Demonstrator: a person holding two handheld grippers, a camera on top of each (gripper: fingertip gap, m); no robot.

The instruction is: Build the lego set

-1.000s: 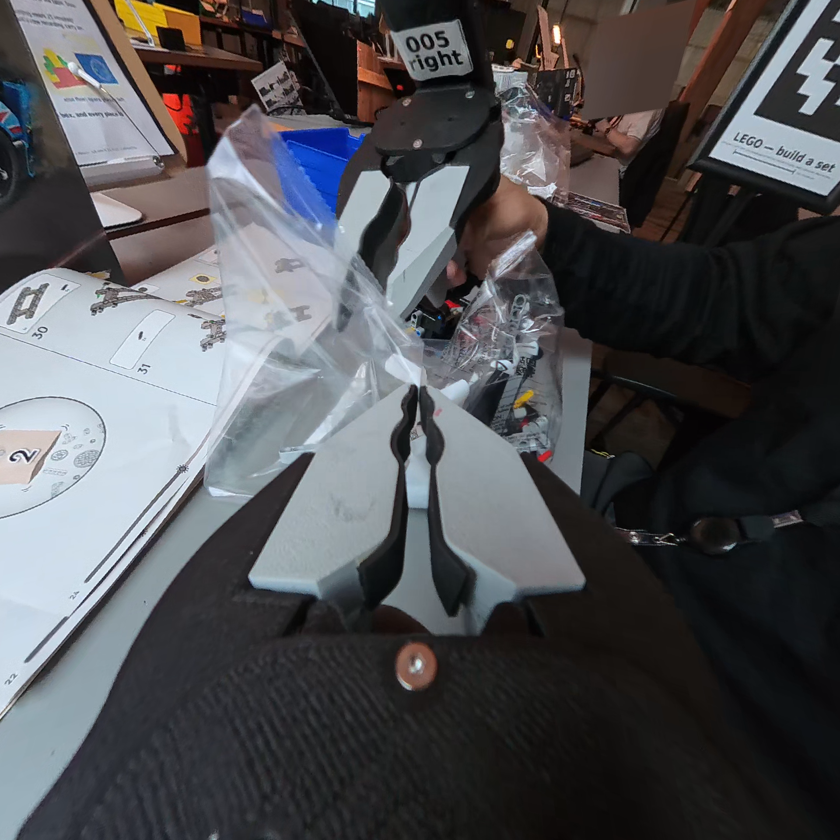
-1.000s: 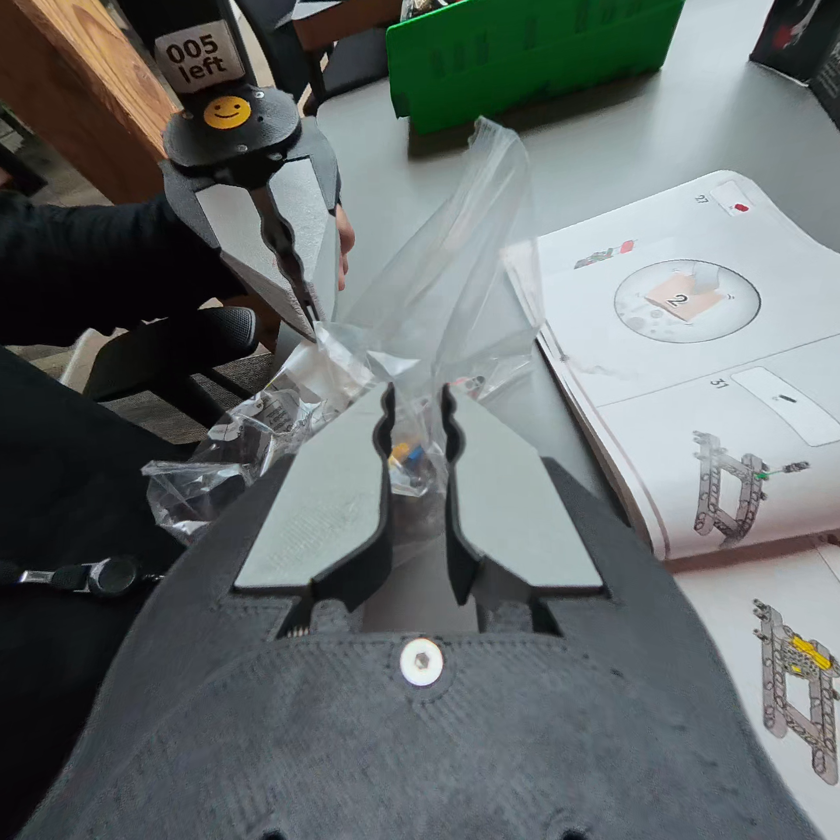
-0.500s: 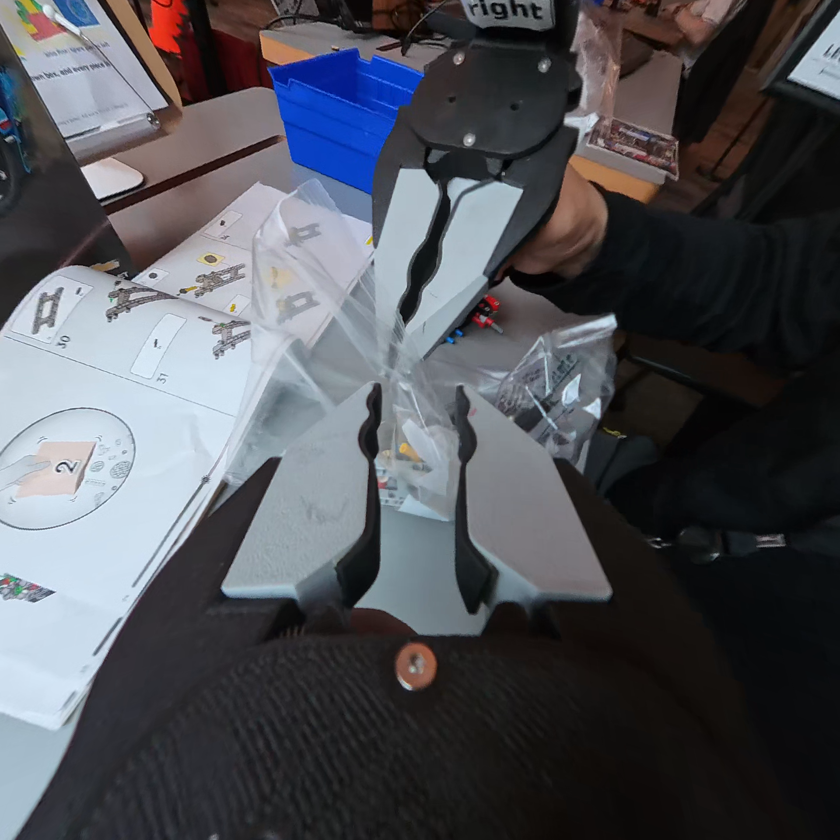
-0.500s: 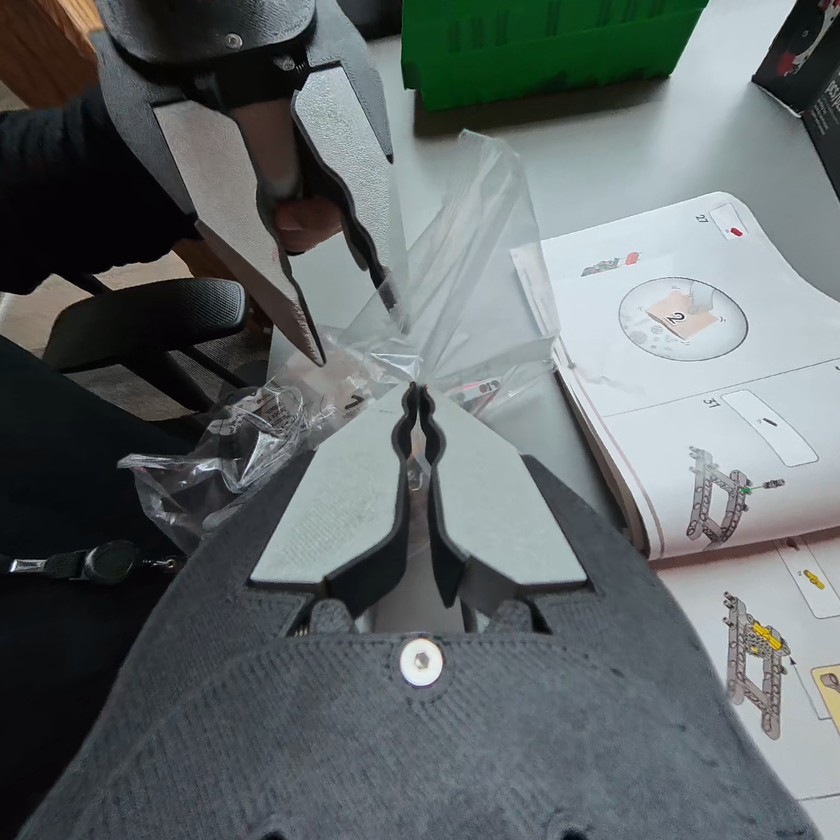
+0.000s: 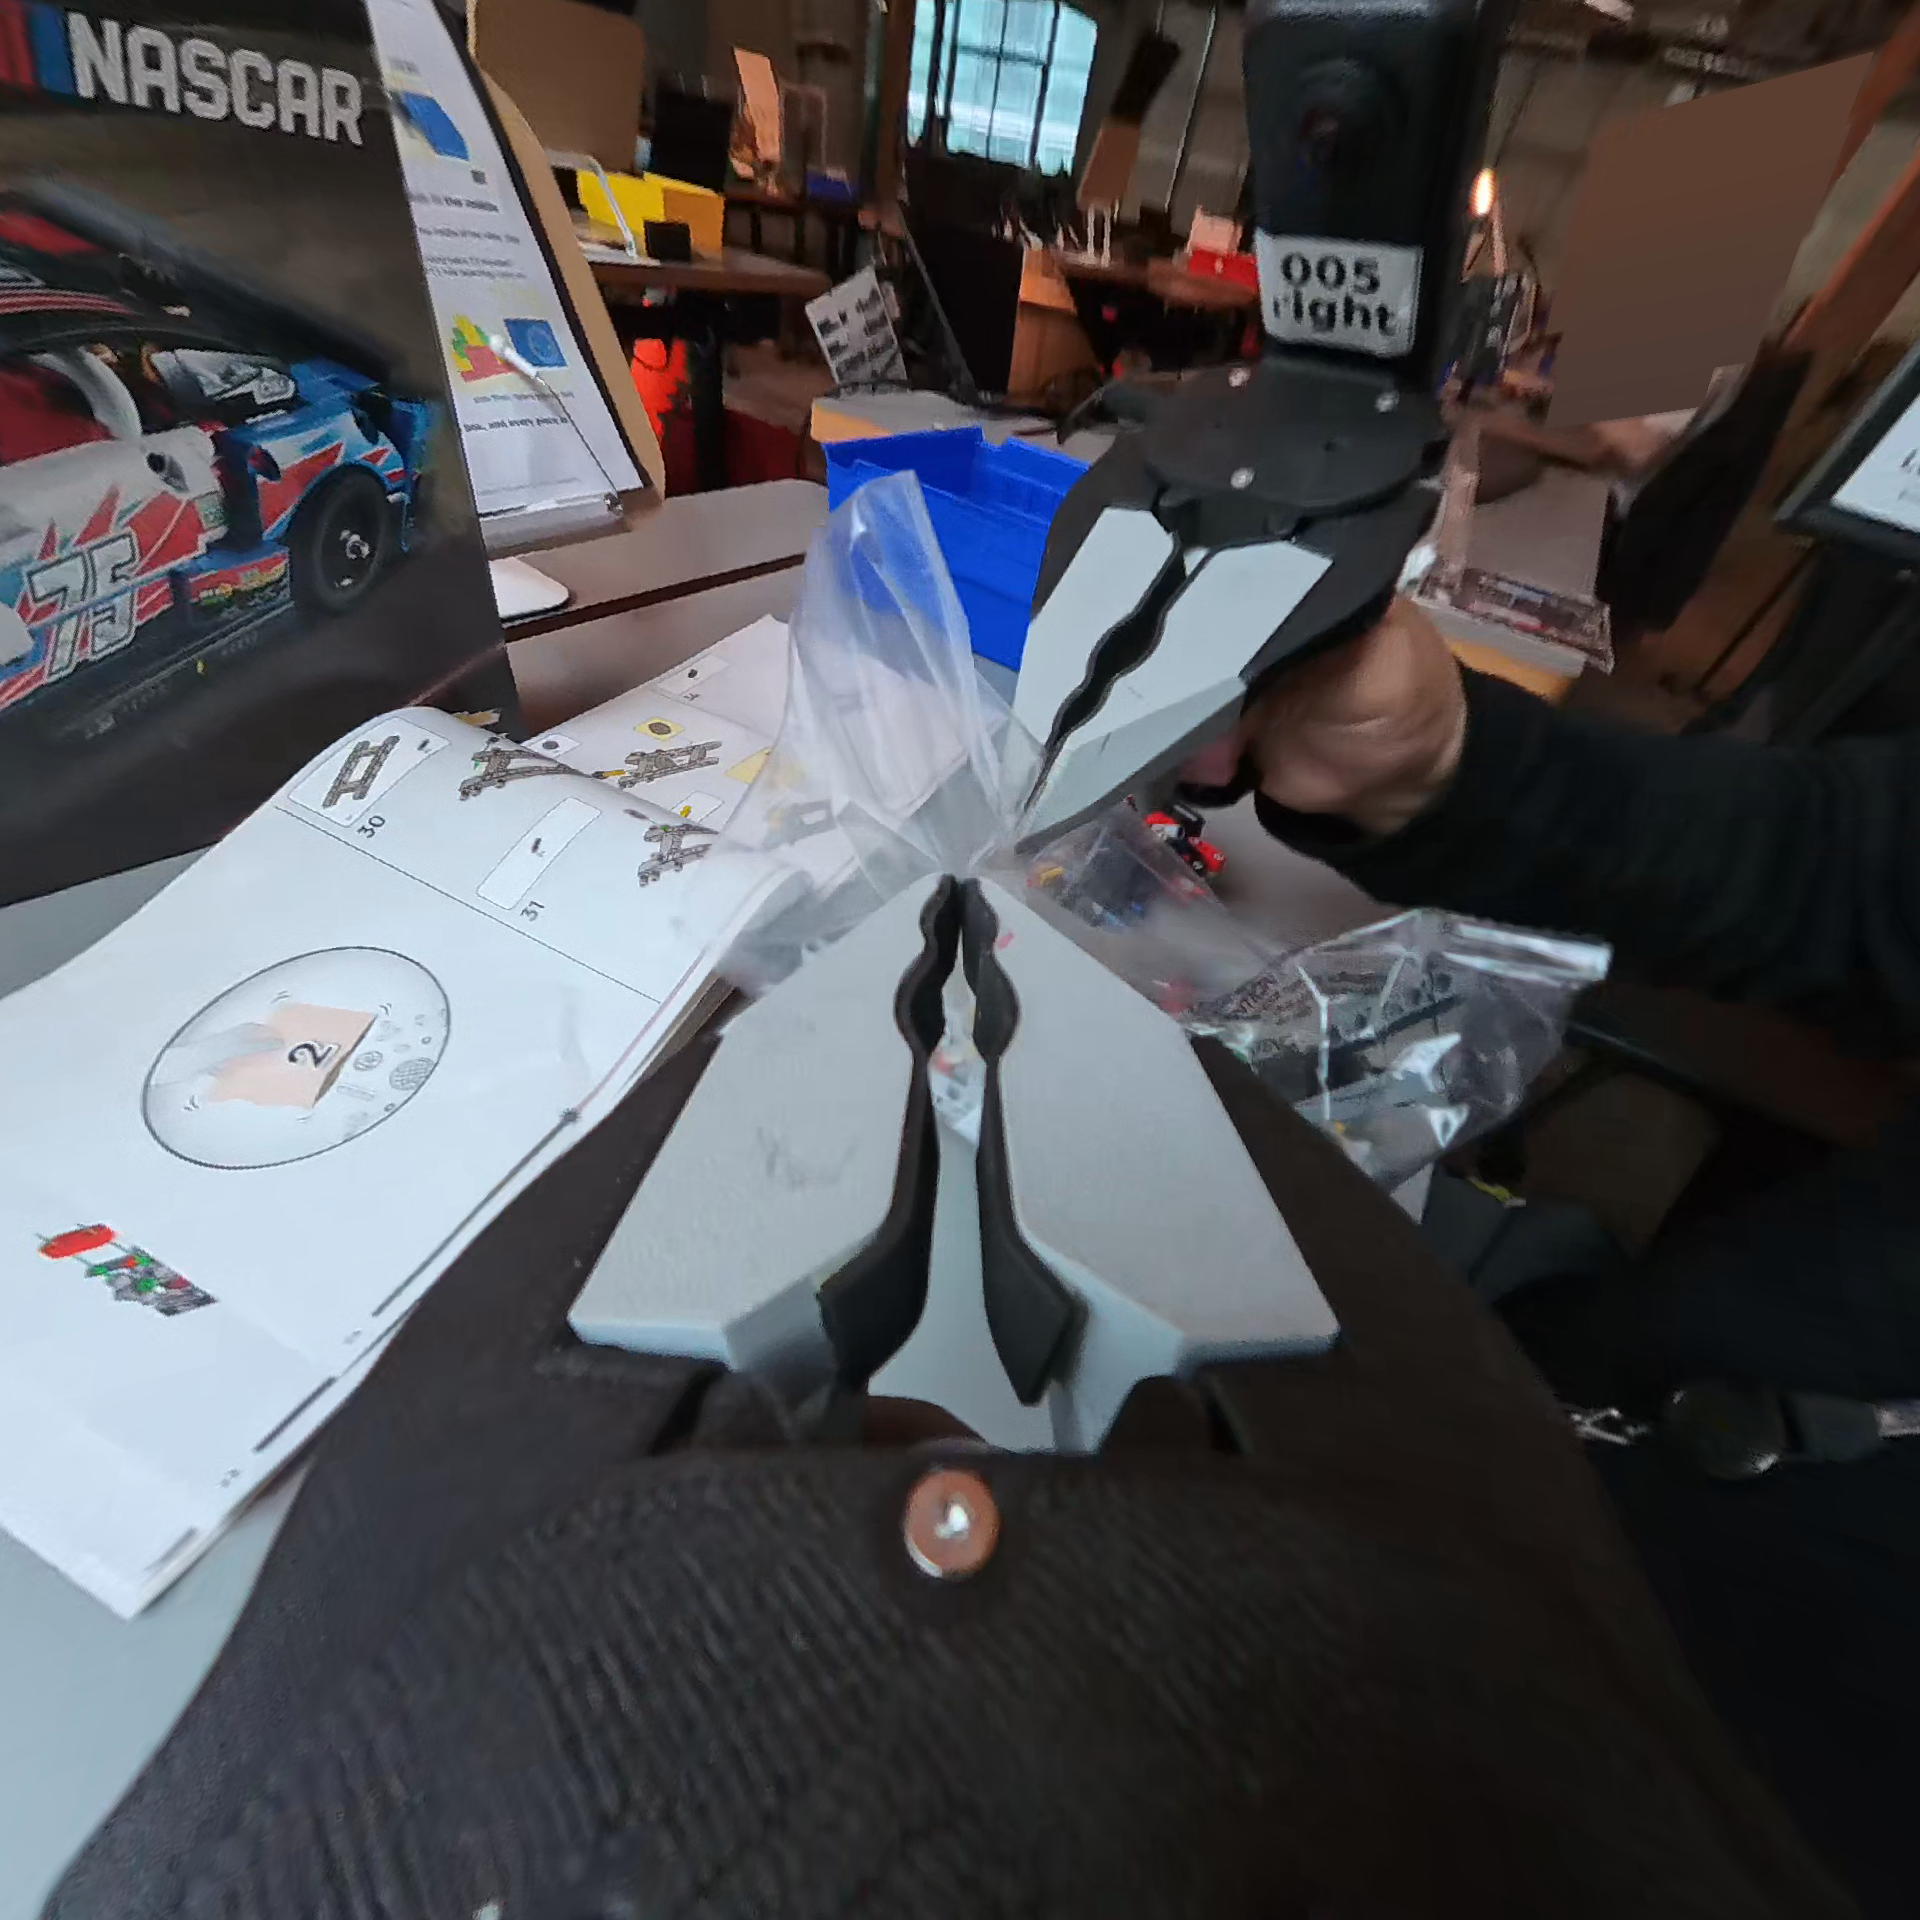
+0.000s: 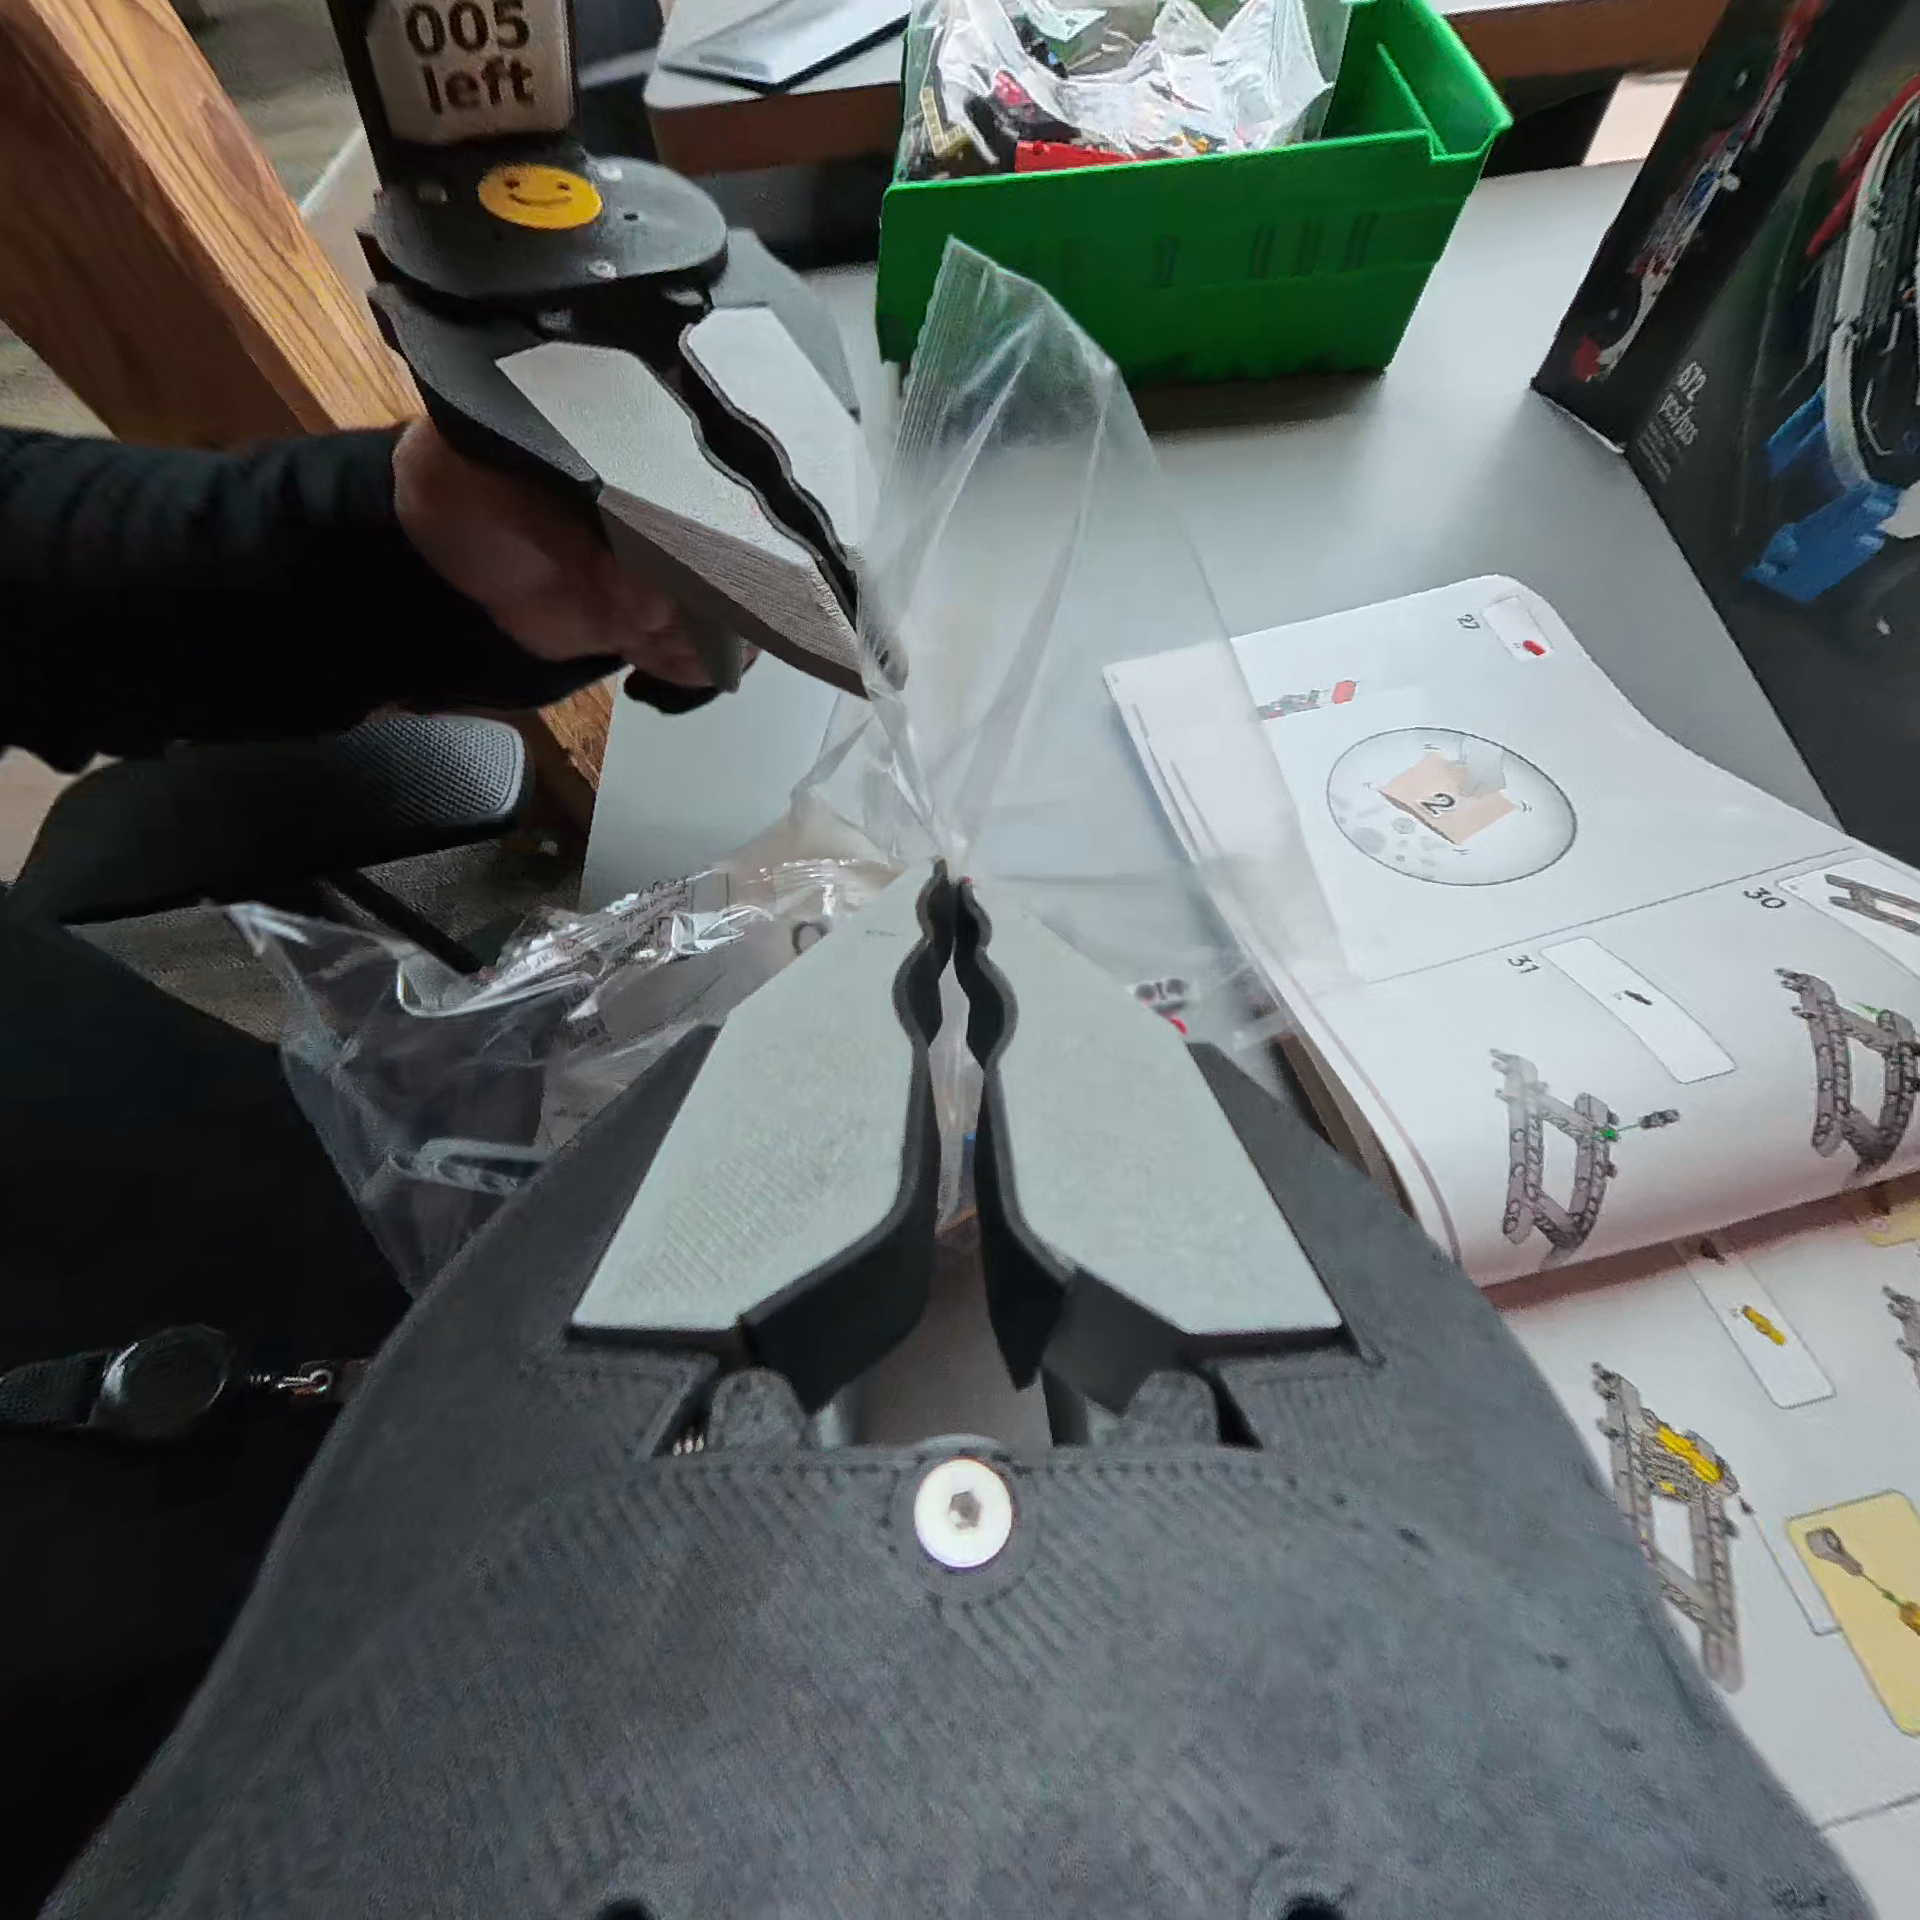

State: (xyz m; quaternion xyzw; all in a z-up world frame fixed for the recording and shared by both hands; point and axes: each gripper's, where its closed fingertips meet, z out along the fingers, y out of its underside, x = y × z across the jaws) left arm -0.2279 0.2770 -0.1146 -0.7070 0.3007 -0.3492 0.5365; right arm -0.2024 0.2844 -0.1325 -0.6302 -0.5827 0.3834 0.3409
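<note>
Left gripper (image 5: 956,894) pinched closed on clear plastic bag (image 5: 894,707); right gripper (image 6: 951,883) likewise clamped on the same bag, film bunched between them above the grey table (image 6: 1351,499). Open instruction booklet (image 6: 1507,862) just right of the bag; green bin (image 6: 1174,281) of parts bags farther back

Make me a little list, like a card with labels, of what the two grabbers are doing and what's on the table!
left gripper: shut on the clear plastic bag
right gripper: shut on the same bag, close beside the left one
bag: pulled up off the table, film stretched between the two grips
second bag: lies at the table edge, small parts inside
instruction booklet: open on the grey table
green bin: holds more bags of pieces
blue bin: behind the booklet
set box: standing upright
</note>
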